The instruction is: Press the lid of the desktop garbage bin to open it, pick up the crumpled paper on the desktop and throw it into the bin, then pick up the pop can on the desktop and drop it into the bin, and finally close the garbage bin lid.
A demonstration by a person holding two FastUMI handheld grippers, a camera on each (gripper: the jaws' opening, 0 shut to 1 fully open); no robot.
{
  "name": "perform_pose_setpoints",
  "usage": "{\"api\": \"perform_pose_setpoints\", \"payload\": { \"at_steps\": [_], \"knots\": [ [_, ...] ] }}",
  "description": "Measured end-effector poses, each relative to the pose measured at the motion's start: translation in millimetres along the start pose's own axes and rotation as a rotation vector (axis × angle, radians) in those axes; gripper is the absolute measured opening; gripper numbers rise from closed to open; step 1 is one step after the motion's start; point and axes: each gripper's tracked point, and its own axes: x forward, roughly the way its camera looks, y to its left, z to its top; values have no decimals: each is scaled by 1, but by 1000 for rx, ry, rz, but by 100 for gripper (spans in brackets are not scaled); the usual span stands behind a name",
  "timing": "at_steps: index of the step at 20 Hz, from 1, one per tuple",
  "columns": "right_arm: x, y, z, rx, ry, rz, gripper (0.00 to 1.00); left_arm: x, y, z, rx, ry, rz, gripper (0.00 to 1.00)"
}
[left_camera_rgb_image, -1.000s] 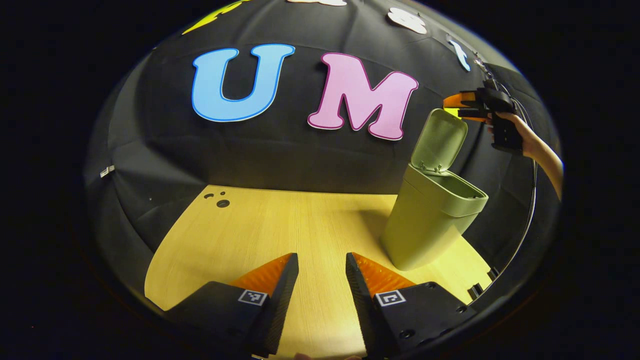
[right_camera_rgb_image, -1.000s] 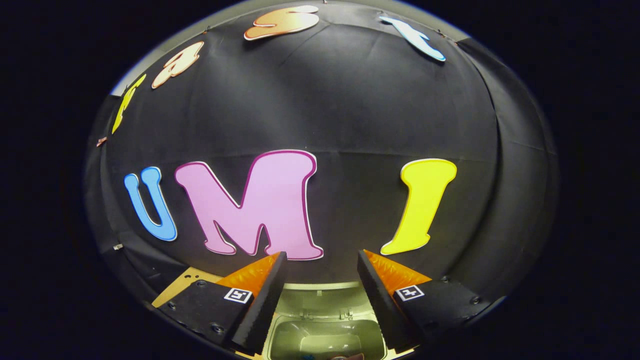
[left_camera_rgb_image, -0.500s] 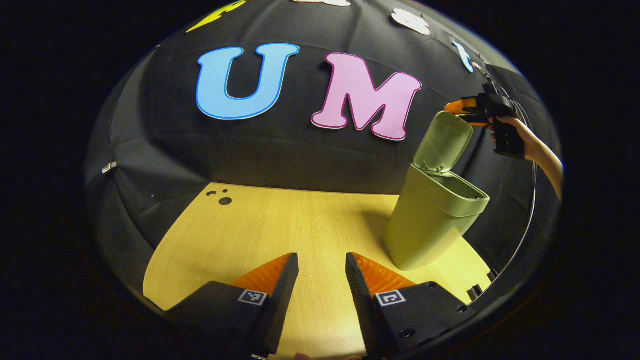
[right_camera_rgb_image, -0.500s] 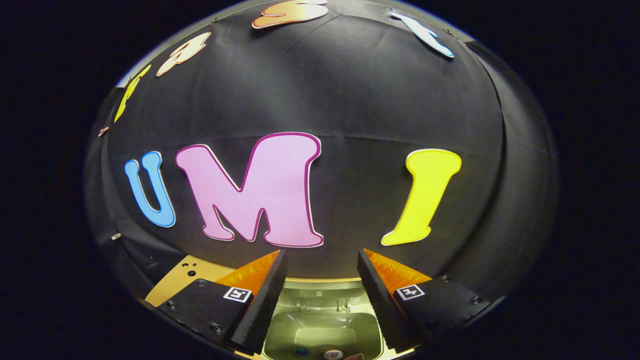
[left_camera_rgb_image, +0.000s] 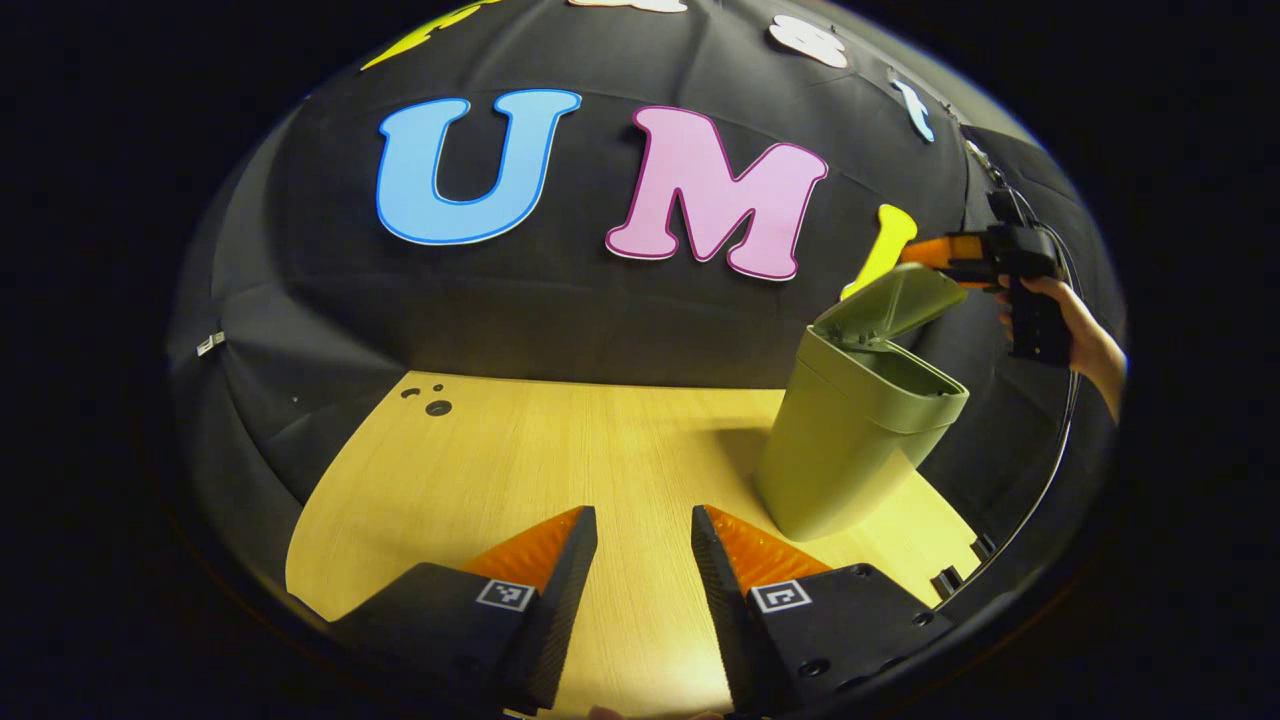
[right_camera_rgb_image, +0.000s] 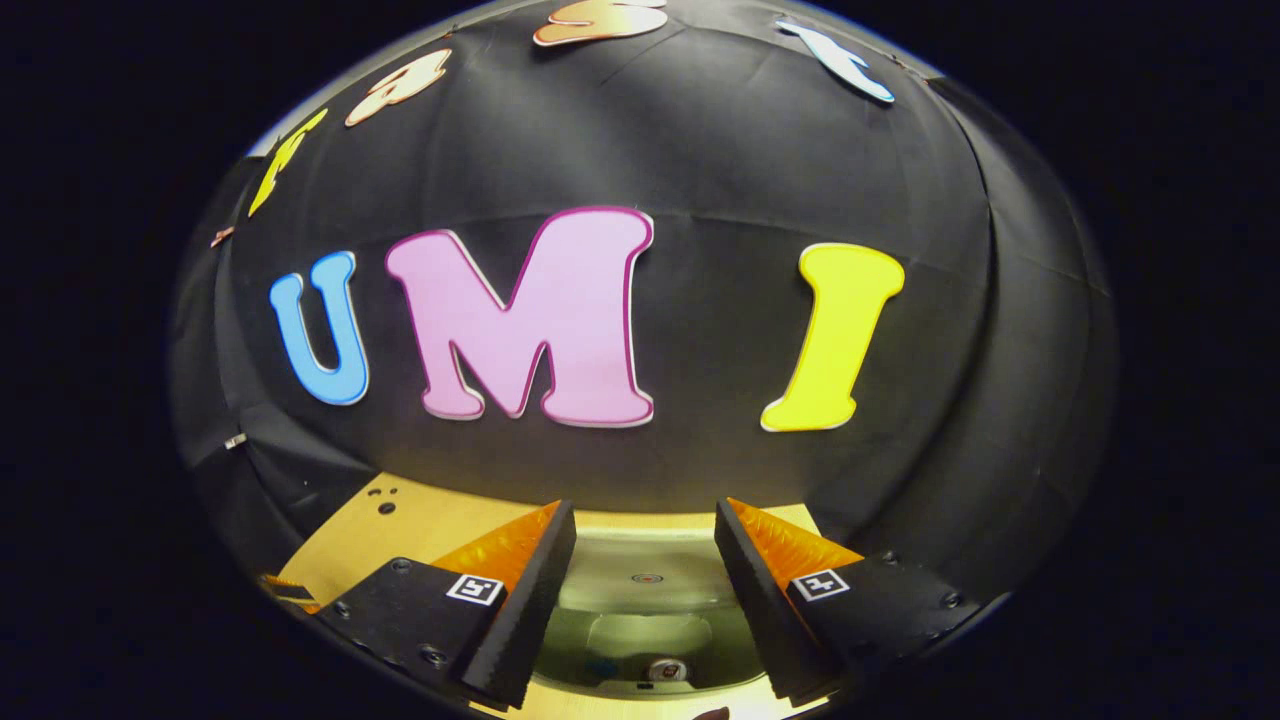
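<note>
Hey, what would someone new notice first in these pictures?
The green bin stands at the right of the wooden table, its lid half lowered. The right claw, held by a hand, sits at the lid's raised edge. The left claw hovers open above the table.

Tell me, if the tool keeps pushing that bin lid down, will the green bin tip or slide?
Probably steady: the bin is tall but stands flat on the table. The lid looks hinged and half down, so it should swing easily. The plastic looks light, so a hard sideways shove by the right tool might slide it.
</note>
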Motion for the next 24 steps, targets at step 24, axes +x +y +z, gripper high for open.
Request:
{"api": "perform_pose_setpoints", "payload": {
  "at_steps": [24],
  "knots": [
    [-31,5,-99,39,-98,-37,90,3,-1,-2,-7,15,15,64]
  ]
}}
